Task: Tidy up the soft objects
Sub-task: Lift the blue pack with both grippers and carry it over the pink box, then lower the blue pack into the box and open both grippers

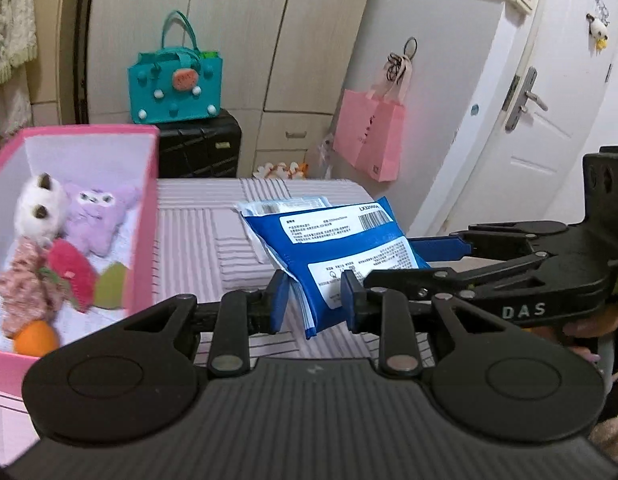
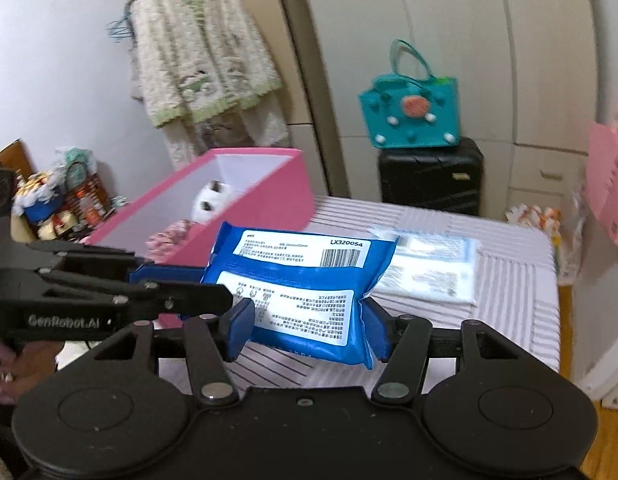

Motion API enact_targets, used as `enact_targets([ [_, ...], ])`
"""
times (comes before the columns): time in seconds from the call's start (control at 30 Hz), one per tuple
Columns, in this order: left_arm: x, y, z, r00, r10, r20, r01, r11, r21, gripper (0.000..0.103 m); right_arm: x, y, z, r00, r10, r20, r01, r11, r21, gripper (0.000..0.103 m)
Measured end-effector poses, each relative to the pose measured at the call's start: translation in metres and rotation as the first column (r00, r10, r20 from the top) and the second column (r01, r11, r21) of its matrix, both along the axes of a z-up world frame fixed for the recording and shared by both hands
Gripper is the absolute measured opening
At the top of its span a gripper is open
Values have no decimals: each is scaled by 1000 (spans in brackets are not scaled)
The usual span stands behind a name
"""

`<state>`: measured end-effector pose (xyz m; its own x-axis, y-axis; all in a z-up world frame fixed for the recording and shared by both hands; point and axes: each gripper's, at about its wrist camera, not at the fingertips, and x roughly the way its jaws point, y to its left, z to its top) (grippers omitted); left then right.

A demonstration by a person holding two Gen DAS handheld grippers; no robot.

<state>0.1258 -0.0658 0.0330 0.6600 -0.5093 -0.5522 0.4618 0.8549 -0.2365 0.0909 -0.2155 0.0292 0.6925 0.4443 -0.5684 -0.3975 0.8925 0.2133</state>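
A blue soft pack (image 1: 341, 248) with white labels hangs above the striped bed cover (image 1: 197, 240). My left gripper (image 1: 315, 304) is shut on its near corner. My right gripper (image 1: 389, 264) reaches in from the right. In the right wrist view the blue pack (image 2: 305, 280) fills the gap of my right gripper (image 2: 309, 332), and both pads touch its sides. My left gripper (image 2: 205, 284) holds its left end there. At the left stands the pink box (image 1: 145, 216) holding a white plush cat (image 1: 39, 204), a purple plush (image 1: 95, 220), a red plush (image 1: 71, 268) and an orange ball (image 1: 35, 338).
A pale flat pack (image 2: 429, 268) lies on the bed behind the blue one. Beyond the bed, a teal bag (image 1: 175, 80) sits on a black suitcase (image 1: 201, 148). A pink paper bag (image 1: 369, 136) hangs by the white door (image 1: 541, 120). A cardigan (image 2: 201, 60) hangs left.
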Motion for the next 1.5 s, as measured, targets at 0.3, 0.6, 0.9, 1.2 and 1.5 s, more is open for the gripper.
enact_targets([
  [0.3,-26,55,43,990,53,131,-62,996,65,26,-12,57,33,985,146,91,-141,989,-53,65],
  [0.6,-27,108,64,975,130,182,-149,984,94,26,13,112,52,957,272,102,-261,959,-108,61],
  [0.9,14,157,57,974,207,94,-220,962,160,26,63,156,48,934,357,23,-353,931,-92,46],
  [1.2,80,190,30,970,224,-90,-197,950,241,26,122,191,19,919,382,-97,-390,918,-76,32],
  [1.5,140,182,-3,943,218,-250,-123,930,346,26,168,202,-4,912,349,-216,-370,927,-61,32],
])
